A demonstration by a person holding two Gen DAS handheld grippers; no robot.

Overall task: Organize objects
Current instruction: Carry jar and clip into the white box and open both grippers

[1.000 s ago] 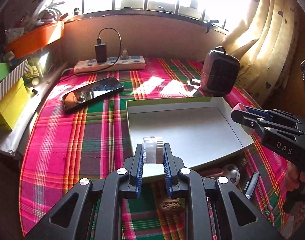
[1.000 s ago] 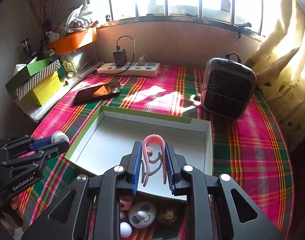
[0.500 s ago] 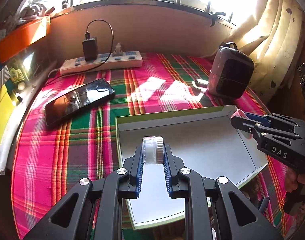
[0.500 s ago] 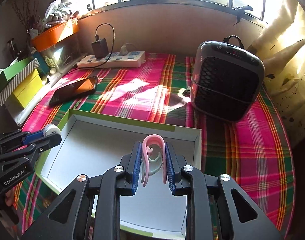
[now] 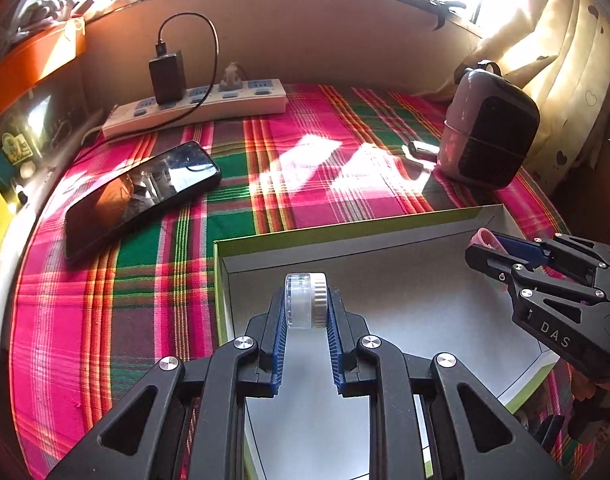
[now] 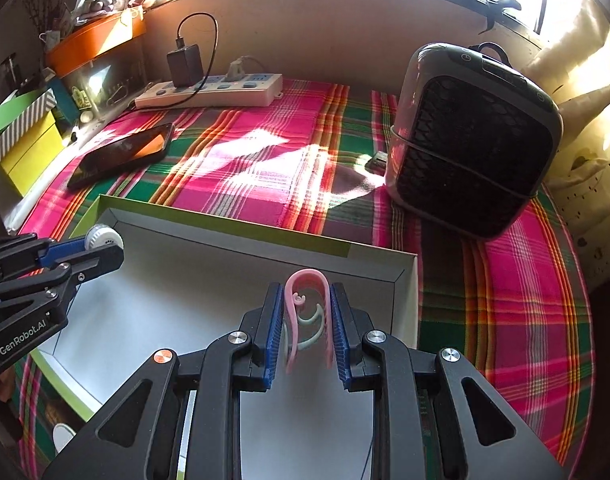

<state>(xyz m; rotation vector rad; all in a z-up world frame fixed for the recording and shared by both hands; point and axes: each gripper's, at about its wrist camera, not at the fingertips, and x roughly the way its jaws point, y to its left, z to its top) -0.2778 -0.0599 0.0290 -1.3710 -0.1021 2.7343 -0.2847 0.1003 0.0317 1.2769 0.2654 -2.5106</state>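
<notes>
My left gripper is clamped on a small clear jar, hard and slick, gripped across its flat ends. My right gripper pinches a light, springy pink clip. Both hang above the open box.

Plaid cloth covers my table, pink, green and red. Power strip at top centre by the wall, black charger plugged in, its cable looping up. Dark phone flat on the cloth, left of centre. Small heater upright at right in my right view. Orange tray upper left, yellow box at left edge. Cream curtain upper right.
</notes>
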